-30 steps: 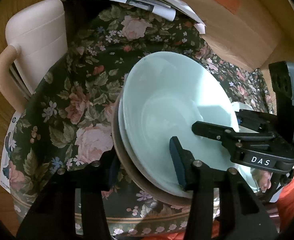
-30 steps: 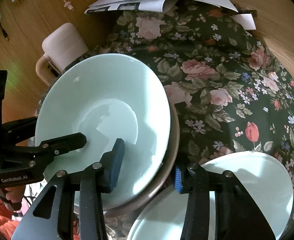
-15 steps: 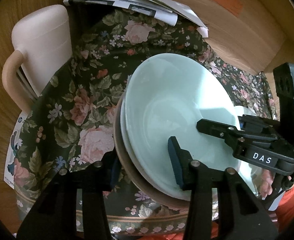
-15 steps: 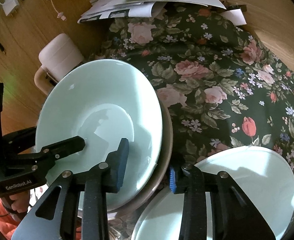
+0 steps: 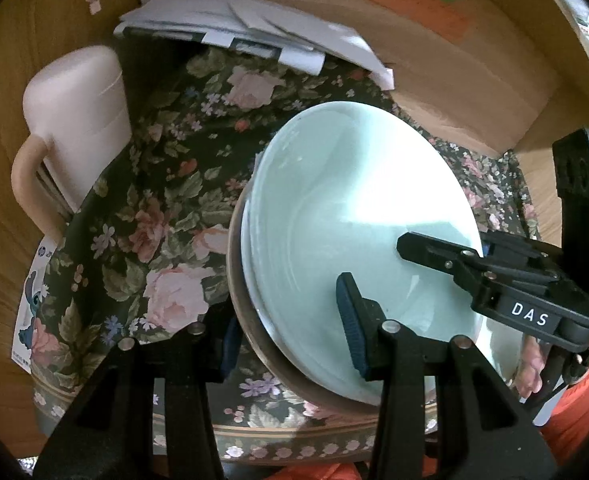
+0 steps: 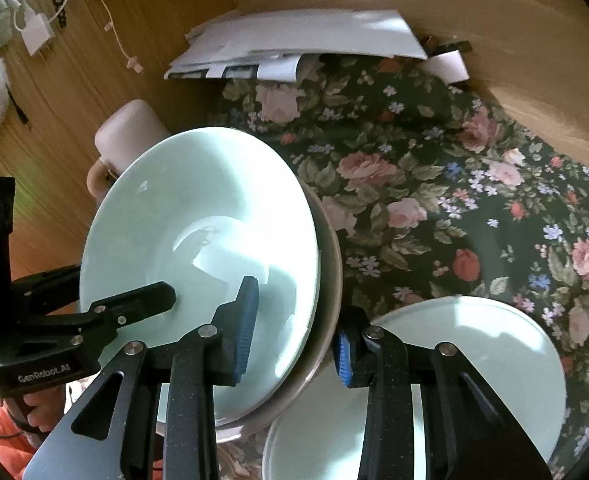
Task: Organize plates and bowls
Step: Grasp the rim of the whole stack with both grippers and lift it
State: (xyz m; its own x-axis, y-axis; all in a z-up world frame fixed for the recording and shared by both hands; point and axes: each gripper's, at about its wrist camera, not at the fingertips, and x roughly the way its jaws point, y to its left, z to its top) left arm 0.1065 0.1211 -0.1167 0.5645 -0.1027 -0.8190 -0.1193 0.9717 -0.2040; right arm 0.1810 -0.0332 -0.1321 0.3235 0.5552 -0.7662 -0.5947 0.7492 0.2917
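Note:
A stack of pale green bowls nested in a brown bowl is held above the floral tablecloth. My left gripper is shut on the stack's left rim, one finger inside and one outside. My right gripper is shut on the stack's right rim in the same way; the bowls fill the left of its view. Each gripper shows in the other's view. A pale green plate lies on the cloth under my right gripper.
A cream chair back stands left of the table. A pile of white papers lies at the far table edge, against a wooden wall. A cartoon sticker sits at the left edge.
Both grippers have lifted the bowl stack higher; the table, chair and papers look smaller and farther. The grip on both rims is unchanged.

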